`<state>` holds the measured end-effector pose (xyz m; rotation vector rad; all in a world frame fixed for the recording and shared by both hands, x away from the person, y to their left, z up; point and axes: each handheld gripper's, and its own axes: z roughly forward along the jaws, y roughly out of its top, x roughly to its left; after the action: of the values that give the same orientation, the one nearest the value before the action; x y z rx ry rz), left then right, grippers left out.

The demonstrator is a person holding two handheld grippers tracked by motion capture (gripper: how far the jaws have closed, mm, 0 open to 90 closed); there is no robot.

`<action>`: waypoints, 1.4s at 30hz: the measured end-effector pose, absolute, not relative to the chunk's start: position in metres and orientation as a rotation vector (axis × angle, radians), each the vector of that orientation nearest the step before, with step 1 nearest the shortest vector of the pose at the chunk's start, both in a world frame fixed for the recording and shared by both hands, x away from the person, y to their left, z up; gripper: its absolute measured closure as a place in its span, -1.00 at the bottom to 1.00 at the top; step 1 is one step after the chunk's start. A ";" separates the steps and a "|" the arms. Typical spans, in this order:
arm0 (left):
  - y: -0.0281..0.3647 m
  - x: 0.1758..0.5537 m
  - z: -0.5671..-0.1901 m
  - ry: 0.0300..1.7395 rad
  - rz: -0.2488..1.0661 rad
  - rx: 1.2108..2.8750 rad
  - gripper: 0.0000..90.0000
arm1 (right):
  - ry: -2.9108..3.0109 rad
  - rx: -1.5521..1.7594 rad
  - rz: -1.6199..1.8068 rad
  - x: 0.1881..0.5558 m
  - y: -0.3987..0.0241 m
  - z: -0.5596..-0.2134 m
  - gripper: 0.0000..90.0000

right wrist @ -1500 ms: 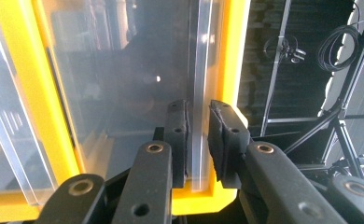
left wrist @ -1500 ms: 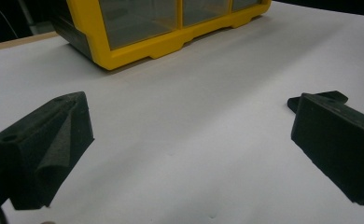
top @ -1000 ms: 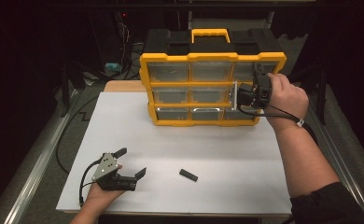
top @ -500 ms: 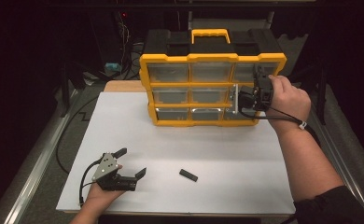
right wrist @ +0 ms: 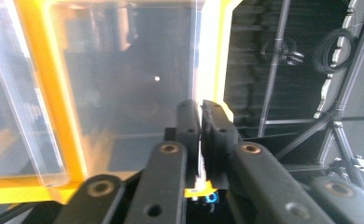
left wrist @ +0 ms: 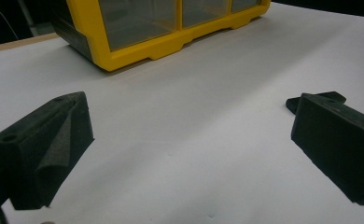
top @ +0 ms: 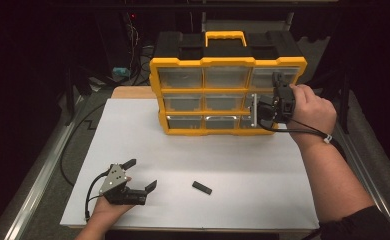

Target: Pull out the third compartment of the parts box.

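Upper centre of the high view, we see the yellow drawer organizer [top: 203,90] standing at the far edge of the white table [top: 263,170]. Our right gripper [top: 264,107] sits at its right-hand column, jaws pinched nearly together on the thin clear front of a drawer [right wrist: 124,84]. We judge the drawer would slide out toward the lower frame. Lower left, our left gripper [top: 142,175] rests wide and empty, nearer to the small black piece [top: 202,187] lying flat, long axis slanting down-right.

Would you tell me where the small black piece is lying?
In the high view, the small black piece lies on the white sheet, right of the left gripper and in front of the yellow organizer.
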<state>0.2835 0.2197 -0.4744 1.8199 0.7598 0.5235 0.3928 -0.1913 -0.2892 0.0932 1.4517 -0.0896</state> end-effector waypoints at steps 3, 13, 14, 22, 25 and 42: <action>0.220 0.284 -0.474 0.761 0.523 1.818 -1.00 | 1.472 0.101 -0.080 0.392 -0.192 -0.285 0.83; 0.220 0.284 -0.475 0.759 0.522 1.824 -1.00 | 1.518 0.113 -0.072 0.396 -0.190 -0.280 0.27; 0.220 0.284 -0.475 0.761 0.522 1.821 -1.00 | 1.522 0.113 -0.077 0.397 -0.190 -0.280 0.25; 0.220 0.284 -0.475 0.760 0.524 1.822 -1.00 | 1.551 0.104 -0.105 0.405 -0.193 -0.279 0.41; 0.220 0.284 -0.474 0.760 0.523 1.821 -1.00 | 1.551 0.106 -0.108 0.405 -0.194 -0.279 0.50; 0.221 0.284 -0.474 0.764 0.518 1.816 -1.00 | 1.534 0.095 -0.122 0.403 -0.193 -0.279 0.76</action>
<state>0.2843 0.2207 -0.4744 1.8164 0.7640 0.5179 0.4026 -0.1932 -0.2794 0.0949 1.5343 -0.1221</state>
